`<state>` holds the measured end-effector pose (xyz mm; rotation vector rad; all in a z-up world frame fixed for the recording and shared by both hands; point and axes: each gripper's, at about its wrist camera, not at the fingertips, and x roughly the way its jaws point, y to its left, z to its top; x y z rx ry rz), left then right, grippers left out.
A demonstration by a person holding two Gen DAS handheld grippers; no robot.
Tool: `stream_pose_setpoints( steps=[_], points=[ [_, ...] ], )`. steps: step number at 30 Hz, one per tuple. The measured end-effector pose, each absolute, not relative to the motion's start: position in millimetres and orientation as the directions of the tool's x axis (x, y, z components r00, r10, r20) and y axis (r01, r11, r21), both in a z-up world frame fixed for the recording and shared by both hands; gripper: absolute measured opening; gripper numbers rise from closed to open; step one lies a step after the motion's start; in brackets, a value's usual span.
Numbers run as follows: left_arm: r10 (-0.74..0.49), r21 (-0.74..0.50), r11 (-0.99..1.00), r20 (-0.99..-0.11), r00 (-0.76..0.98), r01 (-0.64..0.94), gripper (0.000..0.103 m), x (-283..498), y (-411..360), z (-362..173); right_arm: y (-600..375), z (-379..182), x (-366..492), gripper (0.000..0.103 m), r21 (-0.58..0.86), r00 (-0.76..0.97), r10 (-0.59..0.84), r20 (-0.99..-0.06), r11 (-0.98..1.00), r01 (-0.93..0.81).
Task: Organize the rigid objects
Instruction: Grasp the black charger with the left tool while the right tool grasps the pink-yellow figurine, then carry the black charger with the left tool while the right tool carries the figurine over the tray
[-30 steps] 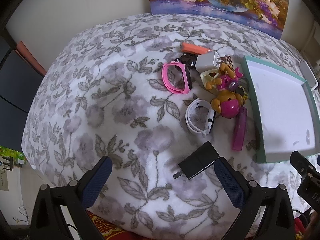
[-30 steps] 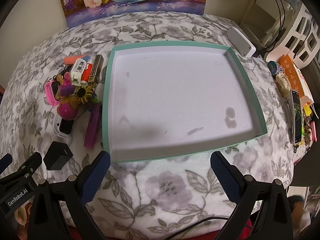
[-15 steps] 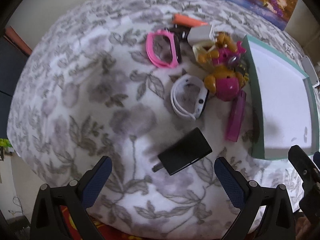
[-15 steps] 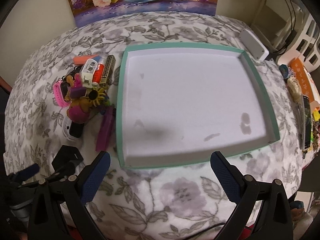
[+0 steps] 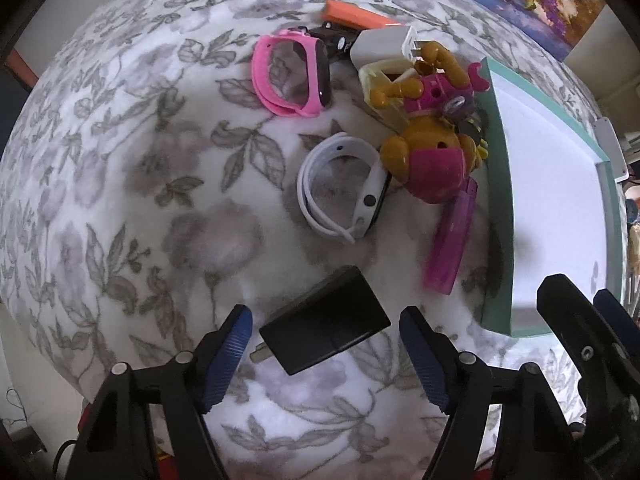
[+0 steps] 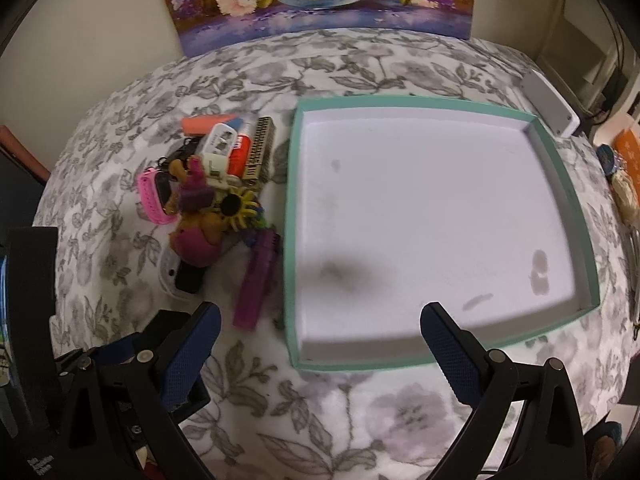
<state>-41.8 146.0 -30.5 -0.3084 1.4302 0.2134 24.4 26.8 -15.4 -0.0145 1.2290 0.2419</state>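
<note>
Left wrist view: left tongs (image 5: pixel 325 334) spread, straddling black rectangular plastic plug charger (image 5: pixel 325 333); lower squarely, pinch its long sides; right tongs (image 6: pixel 320 334) spread, idle over teal-rimmed white tray (image 6: pixel 289 216).

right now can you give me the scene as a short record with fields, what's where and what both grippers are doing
surface: floral grey and white cloth
tray: teal-rimmed tray, nothing inside
pile: left of the tray, with pink watch, white watch, toy figure, purple lighter, white charger
nearest item: black charger, apart from the pile
left gripper: open, fingers either side of the black charger, not touching
right gripper: open, above the tray's near edge
</note>
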Motion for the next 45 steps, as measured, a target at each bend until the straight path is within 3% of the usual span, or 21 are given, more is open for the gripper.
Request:
stream_pose_setpoints(
  steps=[3,14,22,31,39,45],
  points=[
    [-0.042,-0.082,0.942,-0.991,0.129,-0.326,0.062,-39.2,145.9,-34.4,29.1,-15.8,27.1,0.100,0.143,0.313,0.198,-0.929,0.971,-0.192],
    [-0.055,-0.113,0.907,-0.987,0.150,-0.407,0.060,-19.9,179.4,-41.4,35.0,-13.7,53.0,0.100,0.290,0.306,0.319,-0.897,0.947,-0.138],
    [-0.054,-0.134,0.816,-0.986,0.157,-0.562,0.060,-7.5,236.3,-40.7,52.1,-8.2,72.1,0.099,0.298,0.316,0.335,-0.888,0.941,-0.159],
    [-0.054,-0.175,0.689,-0.980,0.192,-0.703,0.060,29.5,287.7,-36.3,81.3,-12.4,87.0,0.073,0.315,0.281,0.373,-0.885,0.921,-0.229],
    [-0.028,-0.166,0.680,-0.979,0.200,-0.714,0.060,49.9,301.0,-50.2,103.6,-22.5,93.6,0.050,0.296,0.256,0.366,-0.895,0.915,-0.274],
    [-0.035,-0.171,0.683,-0.979,0.202,-0.710,0.060,55.6,315.6,-57.5,114.2,-24.6,94.9,0.039,0.294,0.258,0.371,-0.892,0.910,-0.294]
  ],
)
